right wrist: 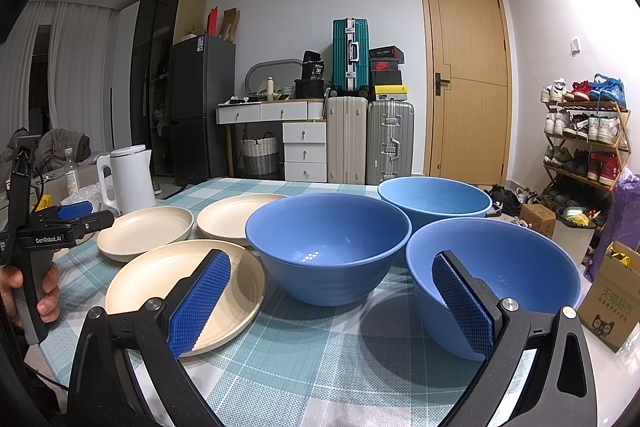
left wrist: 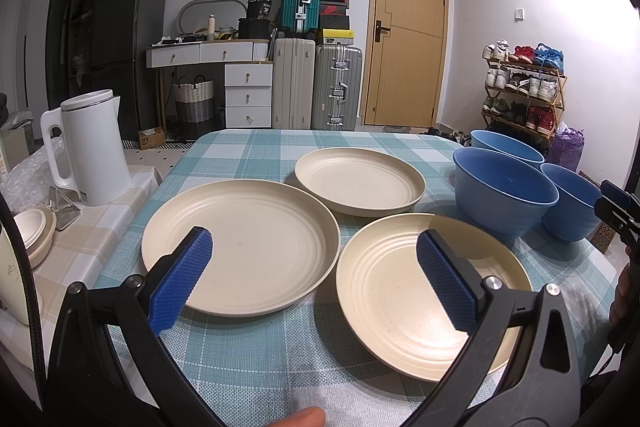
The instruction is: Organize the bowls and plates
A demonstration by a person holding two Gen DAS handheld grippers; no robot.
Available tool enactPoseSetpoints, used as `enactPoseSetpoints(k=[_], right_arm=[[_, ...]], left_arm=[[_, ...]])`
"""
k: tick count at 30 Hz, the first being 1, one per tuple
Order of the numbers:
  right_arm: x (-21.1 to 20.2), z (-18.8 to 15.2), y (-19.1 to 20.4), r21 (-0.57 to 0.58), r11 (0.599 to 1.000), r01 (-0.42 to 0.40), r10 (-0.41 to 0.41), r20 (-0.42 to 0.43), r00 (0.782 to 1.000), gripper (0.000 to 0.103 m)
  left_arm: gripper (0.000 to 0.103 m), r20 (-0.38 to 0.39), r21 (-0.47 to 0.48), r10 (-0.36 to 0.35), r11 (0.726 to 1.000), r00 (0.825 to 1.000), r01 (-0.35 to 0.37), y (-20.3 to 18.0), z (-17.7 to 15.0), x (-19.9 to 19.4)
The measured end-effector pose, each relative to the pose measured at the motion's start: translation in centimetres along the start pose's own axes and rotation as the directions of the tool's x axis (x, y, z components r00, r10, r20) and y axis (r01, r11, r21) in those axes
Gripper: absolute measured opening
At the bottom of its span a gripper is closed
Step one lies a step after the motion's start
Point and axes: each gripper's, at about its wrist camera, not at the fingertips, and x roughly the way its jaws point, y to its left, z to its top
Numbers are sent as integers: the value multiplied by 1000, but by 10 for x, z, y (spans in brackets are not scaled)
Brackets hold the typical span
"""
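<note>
Spanning a wide gap, the blue-padded fingers of the left gripper hold nothing and hang above the table. Its left pad overlaps the near-left plate; its right pad overlaps the near-right plate. No contact with either plate can be confirmed. A hand grips this tool's handle in the right wrist view.

The right gripper is likewise spread wide and empty. Its left finger sits in front of the near-right plate, and its right finger in front of the nearest blue bowl. Whether either finger touches is not clear.

Three cream plates lie flat on the teal checked tablecloth. The two near ones lie just beside each other, and the third plate lies behind them, close to both. Three blue bowls stand upright in a cluster to the right of the plates. The middle bowl is just beside the nearest bowl, and the far bowl stands behind them. None are stacked.

A white kettle stands on a side surface to the left of the table, apart from the dishes. A small cardboard box stands to the right of the nearest bowl.
</note>
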Motion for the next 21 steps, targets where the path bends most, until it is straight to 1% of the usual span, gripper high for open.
enactPoseSetpoints(k=[12, 14, 17, 21], right_arm=[[2, 0, -1, 2, 1000, -1, 2, -9, 1000, 103], [2, -1, -2, 4, 1000, -1, 1, -15, 1000, 103], [2, 0, -3, 8, 1000, 5, -5, -22, 1000, 103], [5, 1, -4, 17, 1000, 20, -19, -38, 999, 103]], left_arm=[[102, 0, 0, -2, 1000, 1000, 2, 0, 0, 1], [102, 0, -3, 9, 1000, 1000, -9, 0, -1, 1], [102, -6, -11, 17, 1000, 1000, -17, 5, -6, 3], [102, -13, -29, 5, 1000, 1000, -5, 12, -6, 4]])
